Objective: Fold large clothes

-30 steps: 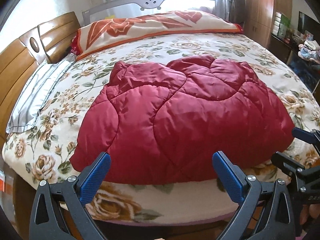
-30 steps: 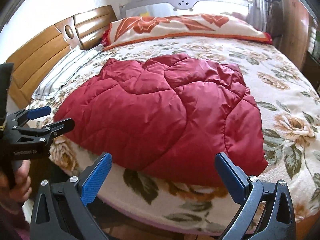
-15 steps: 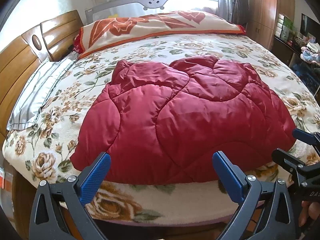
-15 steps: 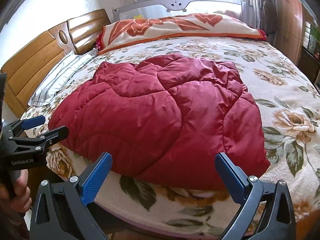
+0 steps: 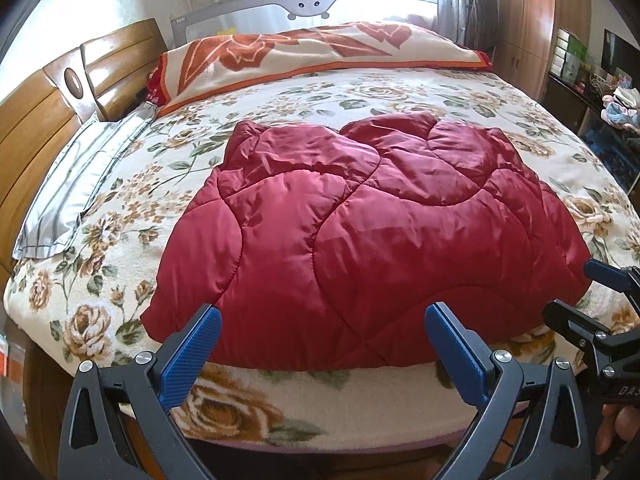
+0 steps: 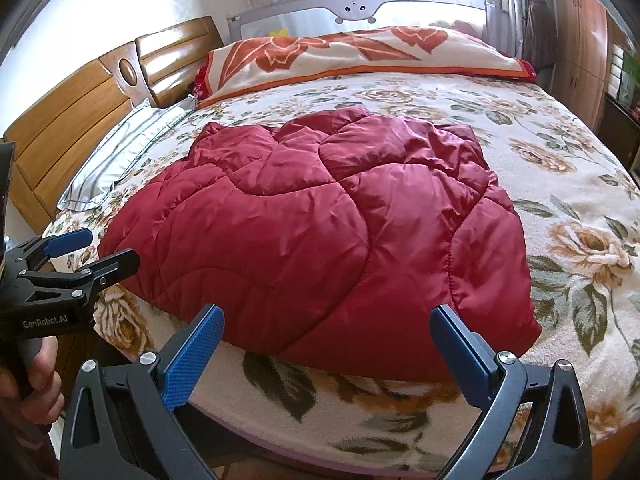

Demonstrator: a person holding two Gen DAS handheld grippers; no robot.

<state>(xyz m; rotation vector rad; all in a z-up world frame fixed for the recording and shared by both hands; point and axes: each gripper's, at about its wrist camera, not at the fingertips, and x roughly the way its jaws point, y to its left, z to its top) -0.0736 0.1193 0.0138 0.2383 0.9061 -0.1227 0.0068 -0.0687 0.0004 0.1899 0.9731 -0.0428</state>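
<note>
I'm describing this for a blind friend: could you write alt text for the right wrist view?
A red quilted coat lies spread on a floral bedspread, with the open right gripper just short of its near edge. The left gripper, also open, is at the left edge; a pillow and wooden headboard lie beyond.

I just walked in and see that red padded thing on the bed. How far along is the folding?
Barely begun, it seems. The red quilted garment lies spread on the flowered bedspread, its near edge at the bed's edge. Whether a first fold is already in it, I cannot tell. In hand: nothing. The left gripper and right gripper are both open, short of the near hem, touching no cloth. Left: grasping the garment and making the folds.
</note>
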